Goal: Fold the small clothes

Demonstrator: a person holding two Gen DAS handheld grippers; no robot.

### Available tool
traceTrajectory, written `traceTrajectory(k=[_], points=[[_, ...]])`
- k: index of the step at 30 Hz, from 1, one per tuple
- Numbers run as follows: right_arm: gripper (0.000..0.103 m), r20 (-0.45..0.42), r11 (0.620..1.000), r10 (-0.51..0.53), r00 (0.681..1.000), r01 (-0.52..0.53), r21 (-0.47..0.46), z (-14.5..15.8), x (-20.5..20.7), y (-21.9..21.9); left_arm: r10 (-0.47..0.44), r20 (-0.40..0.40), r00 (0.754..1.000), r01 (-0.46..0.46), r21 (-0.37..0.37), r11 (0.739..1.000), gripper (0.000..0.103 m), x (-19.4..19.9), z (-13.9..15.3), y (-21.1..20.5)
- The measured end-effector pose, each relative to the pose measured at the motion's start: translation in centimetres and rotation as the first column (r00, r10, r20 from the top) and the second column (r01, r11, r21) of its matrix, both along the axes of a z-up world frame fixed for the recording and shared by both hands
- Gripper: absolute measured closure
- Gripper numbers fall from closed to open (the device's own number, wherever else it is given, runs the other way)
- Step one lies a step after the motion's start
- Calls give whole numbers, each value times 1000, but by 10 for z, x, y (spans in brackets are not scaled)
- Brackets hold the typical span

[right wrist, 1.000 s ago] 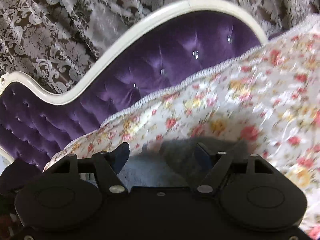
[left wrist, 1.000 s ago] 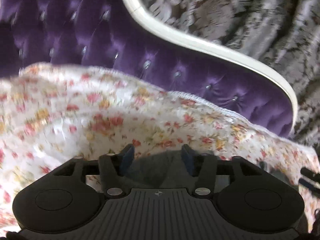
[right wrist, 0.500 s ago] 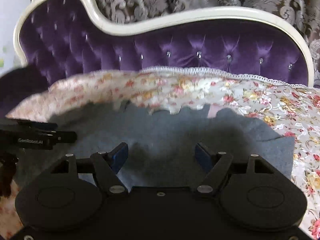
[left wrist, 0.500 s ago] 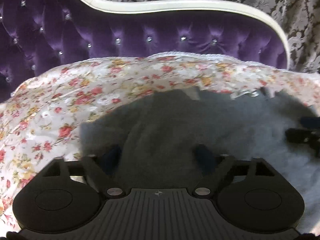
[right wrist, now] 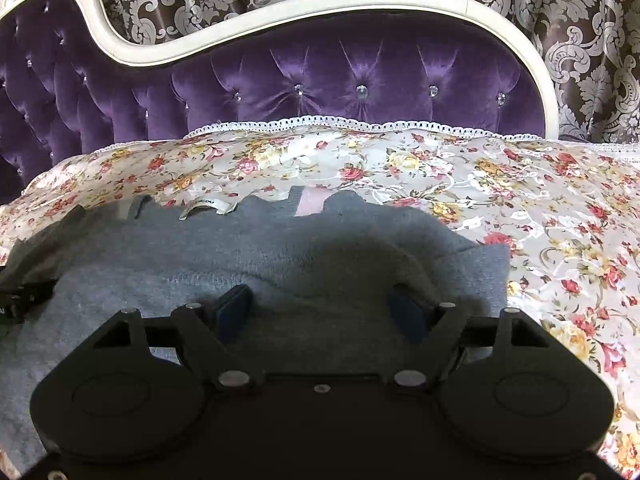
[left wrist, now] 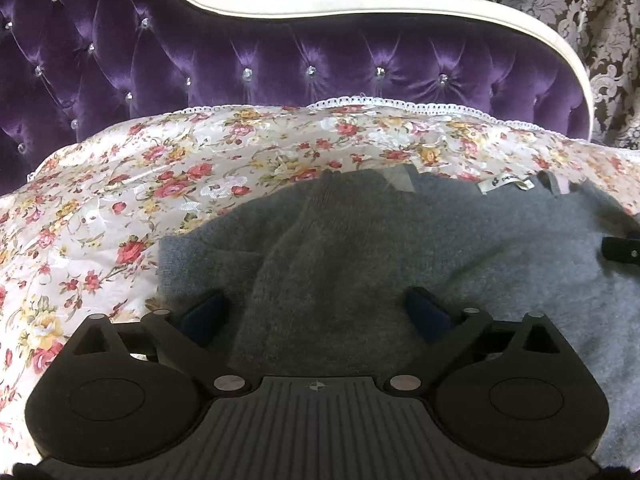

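A grey knit sweater [left wrist: 360,240] lies spread on a floral sheet [left wrist: 120,200], with a white neck label [left wrist: 506,184] at its far edge. It also shows in the right wrist view [right wrist: 240,256], label [right wrist: 204,206] at the far left. My left gripper [left wrist: 316,312] is open, jaws wide, low over the sweater's left part. My right gripper [right wrist: 320,308] is open over the sweater's right part, near a folded sleeve edge [right wrist: 488,264]. Each gripper's tip shows at the edge of the other view, the right one [left wrist: 620,250] and the left one [right wrist: 24,300].
The floral sheet [right wrist: 520,200] with a lace edge covers a seat. A purple tufted backrest [left wrist: 320,64] with a white frame [right wrist: 280,12] rises behind it. Patterned curtains [right wrist: 580,40] hang behind that.
Both grippers have tilted down and drawn back level over the sweater. The left gripper's jaws have opened wider. The sweater now lies flat in view of both cameras.
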State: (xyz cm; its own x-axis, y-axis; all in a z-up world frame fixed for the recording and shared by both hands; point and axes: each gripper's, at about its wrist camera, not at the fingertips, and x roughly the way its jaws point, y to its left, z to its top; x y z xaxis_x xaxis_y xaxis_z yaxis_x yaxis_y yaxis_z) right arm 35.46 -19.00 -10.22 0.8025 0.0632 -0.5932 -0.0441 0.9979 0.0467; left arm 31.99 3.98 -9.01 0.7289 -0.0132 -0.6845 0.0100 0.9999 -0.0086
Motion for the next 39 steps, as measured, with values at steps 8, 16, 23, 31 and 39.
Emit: traceTrajectory(k=[8,16,23,31,39], points=[[20,68,999,-5,998,8,-45,18,-21,15,2,-1,1000,-2,9,1000,0,1,-2,-1],[14,19,965,176,984,-169,-201,8,-61,62,-1,-8,1000,1,9,1000,0,2,-1,0],[10,3,988,117,993,-117,-99,0,-83,35,-2,-9,1000,2,10,1000,0,3,-1,0],[10,-17,995,98,995,-98,26,10,-99,9,-3,-10,1000,4,15,1000,0,3,-2,0],[9,79,978,7,997,-24,209,38,-68,-37,-5,-6,1000,5,16,1000,0,3,-1,0]])
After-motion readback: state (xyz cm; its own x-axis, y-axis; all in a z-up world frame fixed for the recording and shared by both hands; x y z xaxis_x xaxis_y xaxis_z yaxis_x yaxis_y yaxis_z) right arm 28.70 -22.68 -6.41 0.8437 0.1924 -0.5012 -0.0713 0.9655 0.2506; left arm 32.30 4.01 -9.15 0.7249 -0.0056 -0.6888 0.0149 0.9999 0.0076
